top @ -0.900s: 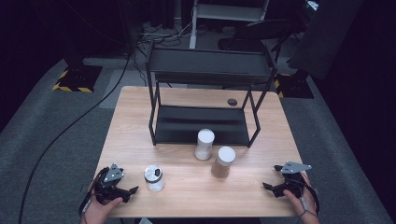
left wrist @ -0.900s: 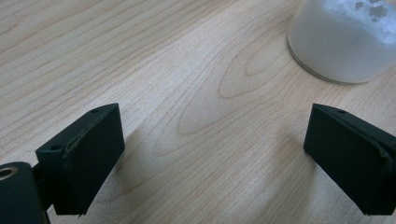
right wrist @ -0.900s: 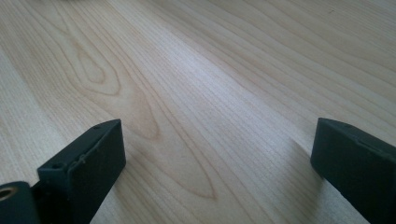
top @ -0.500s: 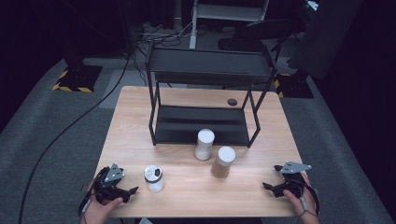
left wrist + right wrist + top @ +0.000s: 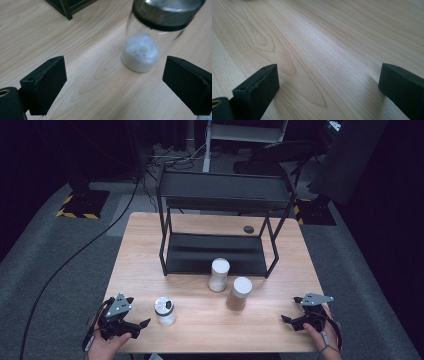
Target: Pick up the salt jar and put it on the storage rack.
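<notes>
the left gripper [image 5: 113,82], jaws spread wide, lines up on the glass jar [image 5: 150,42] of white powder and next needs to ease forward and close around it, while the right gripper [image 5: 327,87] waits agape over bare table [image 5: 332,37].

Your count, this moment:
- Jars on worktop [image 5: 150,245]: three. One glass jar with metal lid [image 5: 164,310], white powder inside; one white-lidded jar, pale contents [image 5: 219,274]; one white-lidded jar, brown contents [image 5: 239,293].
- Shelf rack [image 5: 220,195]: one, two tiers.
- Small dark round object [image 5: 248,228]: one.
- Claws in your hands: two, left claw [image 5: 141,324], right claw [image 5: 286,319].
- Worktop: one.
</notes>
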### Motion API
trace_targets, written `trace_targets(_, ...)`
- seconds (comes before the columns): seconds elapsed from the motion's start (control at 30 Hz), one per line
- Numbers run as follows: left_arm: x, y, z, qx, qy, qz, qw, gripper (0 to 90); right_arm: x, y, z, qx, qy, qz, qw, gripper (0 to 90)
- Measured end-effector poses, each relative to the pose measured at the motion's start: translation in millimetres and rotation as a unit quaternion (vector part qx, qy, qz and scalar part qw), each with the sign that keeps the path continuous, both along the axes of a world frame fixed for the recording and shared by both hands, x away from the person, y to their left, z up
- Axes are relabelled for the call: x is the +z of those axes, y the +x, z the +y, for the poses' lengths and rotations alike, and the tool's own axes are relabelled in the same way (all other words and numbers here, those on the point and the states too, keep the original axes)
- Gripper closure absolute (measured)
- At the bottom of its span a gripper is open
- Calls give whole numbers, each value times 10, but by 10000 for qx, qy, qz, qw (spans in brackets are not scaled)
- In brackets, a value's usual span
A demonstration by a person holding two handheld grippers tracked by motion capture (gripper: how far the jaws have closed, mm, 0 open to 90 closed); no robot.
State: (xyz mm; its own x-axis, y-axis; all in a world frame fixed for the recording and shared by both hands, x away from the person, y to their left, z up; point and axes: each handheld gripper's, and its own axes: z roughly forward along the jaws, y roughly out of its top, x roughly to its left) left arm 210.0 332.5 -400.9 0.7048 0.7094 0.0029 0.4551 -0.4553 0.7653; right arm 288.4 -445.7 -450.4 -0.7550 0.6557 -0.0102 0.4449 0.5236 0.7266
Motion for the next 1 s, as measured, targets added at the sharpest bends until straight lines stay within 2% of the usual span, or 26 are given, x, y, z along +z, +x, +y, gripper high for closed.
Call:
trace_targets(0.13, 65, -32, -23, -66, -60, -78, 9999, 48, 0, 0, 0, 0, 0, 1, 10000, 31)
trace_targets(0.4, 156, -36, 4, -205, -451, -163, 9986, 48, 0, 0, 0, -1, 0, -1, 10000, 31)
trace_targets(0.63, 229, 11, -67, -324, -541, -239, 9977, 48, 0, 0, 0, -1, -1, -1, 10000, 31)
trace_targets(1.0, 257, 113, -200, -423, -724, -251, 9962, 47, 0, -1, 0, -2, -1, -1, 10000, 31)
